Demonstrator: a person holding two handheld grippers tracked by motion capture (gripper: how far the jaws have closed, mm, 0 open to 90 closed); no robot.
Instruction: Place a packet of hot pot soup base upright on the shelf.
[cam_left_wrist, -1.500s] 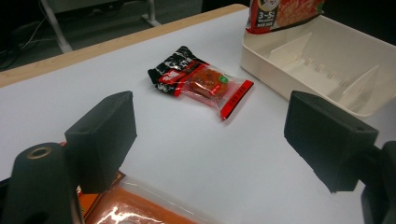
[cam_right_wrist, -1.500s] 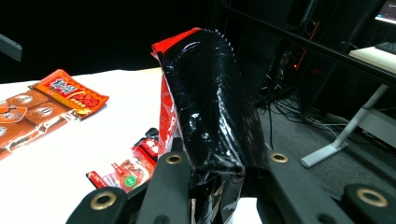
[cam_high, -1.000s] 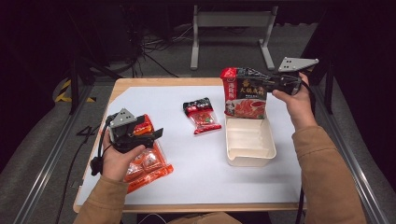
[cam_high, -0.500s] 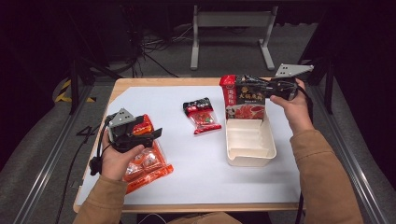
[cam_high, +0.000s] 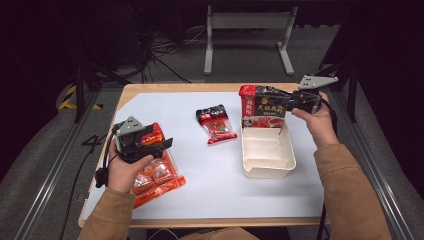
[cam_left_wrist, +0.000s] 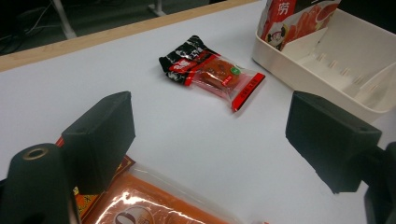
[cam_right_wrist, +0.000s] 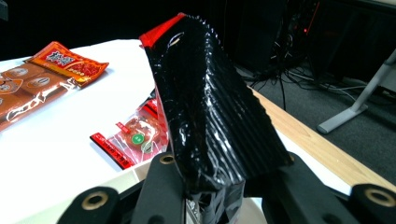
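Jaws of my right gripper (cam_high: 280, 102) clench the top of a red-and-black sauce packet (cam_high: 262, 107), which has sunk since a second ago and now stands upright in the far end of the cream tray (cam_high: 268, 167) near the table's right edge. So the drop looks close. My left gripper (cam_high: 150, 142) hangs open over the orange packets (cam_high: 160, 172) near the front-left corner. The gripped packet's lower edge is hidden behind the tray wall.

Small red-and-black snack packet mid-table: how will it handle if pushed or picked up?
The snack packet is probably light and floppy: thin film, lying flat. Its glossy wrap suggests it would slide on the white table cover rather than roll. Pinched at an edge, it would likely droop.
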